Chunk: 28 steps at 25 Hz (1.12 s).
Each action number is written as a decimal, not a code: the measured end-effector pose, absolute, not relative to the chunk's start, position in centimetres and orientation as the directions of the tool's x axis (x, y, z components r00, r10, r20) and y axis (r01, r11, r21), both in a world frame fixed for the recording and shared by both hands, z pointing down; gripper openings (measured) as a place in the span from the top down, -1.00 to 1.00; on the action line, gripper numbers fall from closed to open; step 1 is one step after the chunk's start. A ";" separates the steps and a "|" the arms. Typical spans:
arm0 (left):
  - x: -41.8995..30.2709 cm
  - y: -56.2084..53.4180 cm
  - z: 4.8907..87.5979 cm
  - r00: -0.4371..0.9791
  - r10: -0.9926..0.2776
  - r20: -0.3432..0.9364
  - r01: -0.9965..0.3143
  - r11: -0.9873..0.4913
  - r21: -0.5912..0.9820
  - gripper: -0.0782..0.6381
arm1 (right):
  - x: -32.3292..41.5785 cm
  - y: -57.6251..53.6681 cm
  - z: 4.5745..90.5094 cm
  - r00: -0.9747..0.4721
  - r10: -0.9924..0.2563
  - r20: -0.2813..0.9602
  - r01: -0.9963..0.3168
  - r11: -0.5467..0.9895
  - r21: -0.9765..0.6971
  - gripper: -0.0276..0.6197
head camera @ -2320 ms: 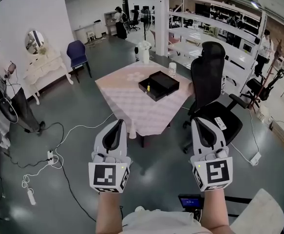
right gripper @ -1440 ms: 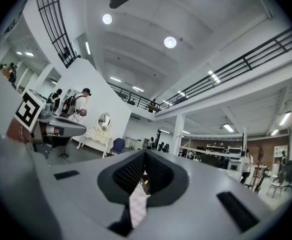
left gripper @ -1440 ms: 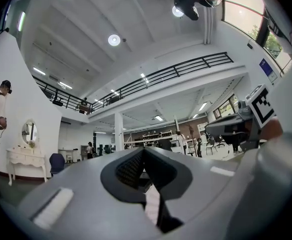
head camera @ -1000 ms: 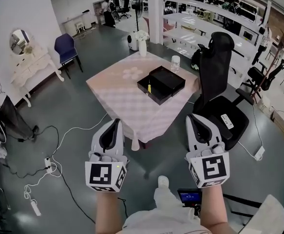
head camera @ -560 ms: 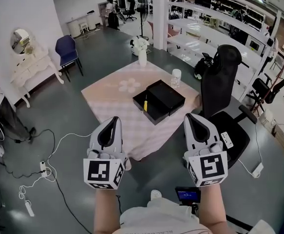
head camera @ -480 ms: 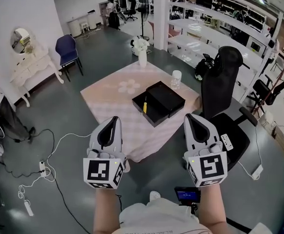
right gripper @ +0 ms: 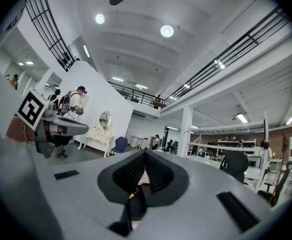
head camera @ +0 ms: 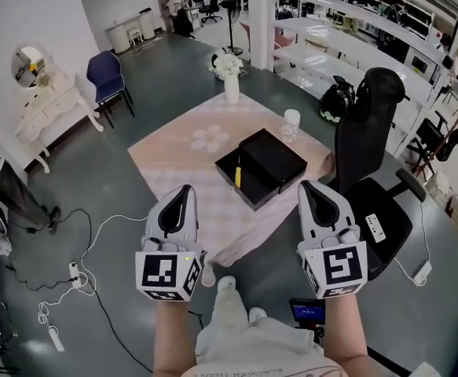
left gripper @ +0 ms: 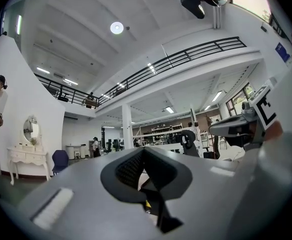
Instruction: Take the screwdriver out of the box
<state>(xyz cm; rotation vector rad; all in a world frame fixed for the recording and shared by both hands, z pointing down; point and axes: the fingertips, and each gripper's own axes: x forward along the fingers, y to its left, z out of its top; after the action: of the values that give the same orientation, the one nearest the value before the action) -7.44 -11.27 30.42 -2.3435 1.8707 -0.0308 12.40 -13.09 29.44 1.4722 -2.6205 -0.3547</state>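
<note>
An open black box [head camera: 254, 188] lies on the table [head camera: 185, 151] with the pink checked cloth, its lid [head camera: 274, 155] next to it on the right. A yellow-handled screwdriver [head camera: 237, 176] lies inside the box. Both grippers are held level in the air short of the table's near edge, well apart from the box. My left gripper [head camera: 187, 190] is shut and empty, its jaws meeting at the tip [left gripper: 144, 150]. My right gripper [head camera: 306, 186] is likewise shut with nothing in it [right gripper: 146, 153]. A yellow speck of the screwdriver [left gripper: 147, 204] shows below the left jaws.
A vase of white flowers [head camera: 230, 78] and a white cup [head camera: 291, 122] stand on the table's far side. A black office chair [head camera: 374, 159] is right of the table. A cable and power strip [head camera: 75, 272] lie on the floor at left; a blue chair [head camera: 105, 73] stands farther back.
Both grippers and the head camera have come nearer to the table; the box now sits just beyond the fingertips in the head view. Both grippers stayed shut.
</note>
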 end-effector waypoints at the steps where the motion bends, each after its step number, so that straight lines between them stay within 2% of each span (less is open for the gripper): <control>1: -7.8 -11.9 30.5 0.228 -0.971 -0.073 -0.968 -0.218 -0.124 0.76 | 12.2 -13.7 29.6 -0.516 -0.857 -0.012 -0.830 0.496 0.256 0.89; 10: -10.5 -18.9 30.8 0.284 -0.956 -0.071 -0.955 -0.276 -0.105 0.76 | 8.9 -19.6 29.4 -0.478 -0.878 -0.008 -0.845 0.458 0.274 0.89; 15: -12.1 -22.6 31.0 0.310 -0.948 -0.071 -0.948 -0.302 -0.100 0.76 | 7.0 -23.5 29.8 -0.494 -0.869 0.020 -0.850 0.488 0.200 0.86; 16: -12.5 -23.3 31.1 0.312 -0.948 -0.069 -0.947 -0.305 -0.096 0.76 | 6.5 -24.3 30.0 -0.497 -0.867 0.028 -0.850 0.493 0.186 0.64; 17: -13.0 -24.0 31.3 0.314 -0.947 -0.067 -0.947 -0.308 -0.093 0.76 | 6.0 -25.1 30.2 -0.501 -0.865 0.033 -0.850 0.499 0.172 0.29; 18: -13.4 -24.7 31.4 0.316 -0.946 -0.065 -0.947 -0.310 -0.089 0.76 | 5.5 -25.9 30.3 -0.502 -0.864 0.029 -0.852 0.500 0.156 0.11; 19: -13.9 -25.4 31.6 0.318 -0.946 -0.063 -0.946 -0.313 -0.085 0.76 | 5.1 -26.7 30.3 -0.501 -0.865 0.020 -0.855 0.498 0.142 0.03; 21: -14.6 -26.9 31.9 0.323 -0.944 -0.058 -0.945 -0.319 -0.077 0.76 | 4.3 -28.0 30.5 -0.499 -0.866 0.011 -0.860 0.497 0.118 -0.05; 24: -15.5 -28.9 32.2 0.334 -0.941 -0.051 -0.942 -0.330 -0.067 0.76 | 3.1 -29.7 31.0 -0.501 -0.865 0.041 -0.859 0.502 0.097 -0.07; 28: -16.2 -31.4 32.8 0.358 -0.933 -0.039 -0.933 -0.355 -0.060 0.76 | 1.9 -32.0 32.8 -0.498 -0.856 0.143 -0.863 0.505 0.020 -0.07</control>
<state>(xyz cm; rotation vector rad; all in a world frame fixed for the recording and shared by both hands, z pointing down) -16.22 -31.44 32.82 -2.5289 1.7404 -0.0026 1.94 -32.02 32.82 1.4969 -2.6065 0.0817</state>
